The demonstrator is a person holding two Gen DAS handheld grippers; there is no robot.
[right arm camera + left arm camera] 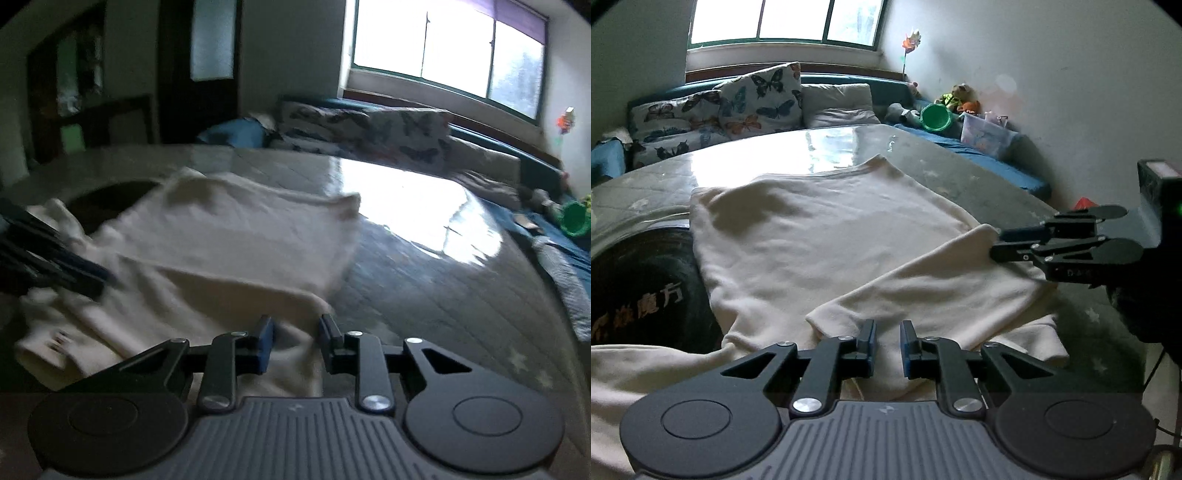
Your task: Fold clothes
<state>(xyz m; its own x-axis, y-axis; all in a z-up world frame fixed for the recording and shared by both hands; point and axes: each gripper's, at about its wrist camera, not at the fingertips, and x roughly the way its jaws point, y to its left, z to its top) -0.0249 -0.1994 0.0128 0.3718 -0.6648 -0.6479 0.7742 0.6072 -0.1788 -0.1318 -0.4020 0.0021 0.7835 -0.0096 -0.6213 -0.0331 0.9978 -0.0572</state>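
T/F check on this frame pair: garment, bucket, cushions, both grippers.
1. A cream garment lies on the glossy table. True.
2. The green bucket stands on the table beside the garment. False: it sits on the blue mattress along the wall, beyond the table.
3. Butterfly-print cushions sit below the window. True.
4. The left hand-held gripper is clamped fully together. False: a gap shows between its jaws, with cloth visible in it.
5. The right hand-held gripper has its tips at a folded-over corner of the garment. True.
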